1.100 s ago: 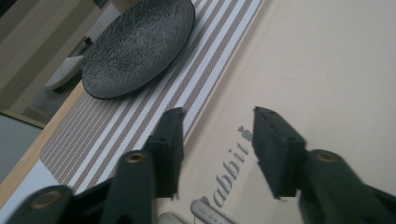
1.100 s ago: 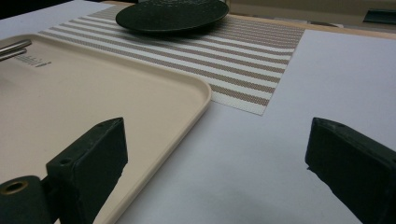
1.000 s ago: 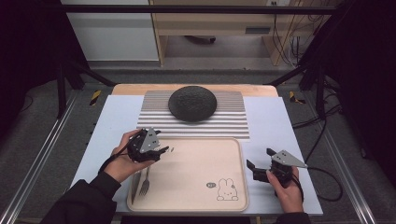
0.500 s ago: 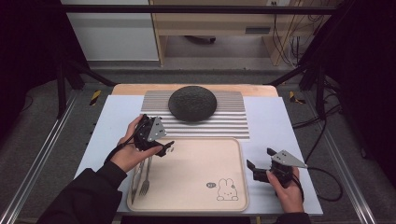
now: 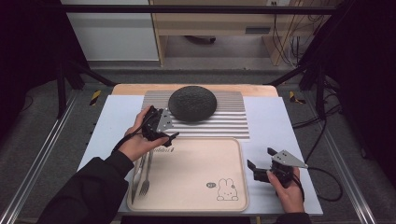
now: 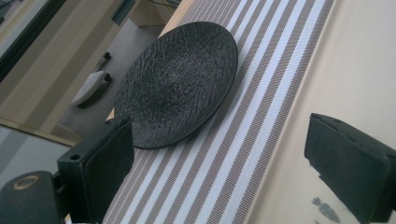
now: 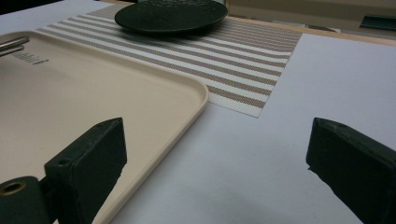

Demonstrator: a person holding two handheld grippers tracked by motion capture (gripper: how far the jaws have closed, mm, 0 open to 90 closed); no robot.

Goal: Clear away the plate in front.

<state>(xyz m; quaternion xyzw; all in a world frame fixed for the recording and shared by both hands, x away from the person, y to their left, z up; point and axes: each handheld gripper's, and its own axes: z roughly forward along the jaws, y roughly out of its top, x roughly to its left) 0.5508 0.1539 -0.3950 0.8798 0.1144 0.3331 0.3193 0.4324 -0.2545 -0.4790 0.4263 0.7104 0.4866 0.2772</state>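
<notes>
Honestly, the black plate [image 5: 192, 103] on the far side of the striped mat [image 5: 224, 122] looks risky: the left gripper [image 5: 161, 132], jaws just spread wide with nothing between them, is aimed at its low rim, so it could get shoved along instead of gripped. The right gripper [image 5: 261, 169] is parked open, near right.

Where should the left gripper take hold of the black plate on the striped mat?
Probably at the black plate's near rim, coming in low from the tray side where the left gripper hovers, jaws open. The rim lifts off the striped mat, leaving a thin edge to pinch.
</notes>
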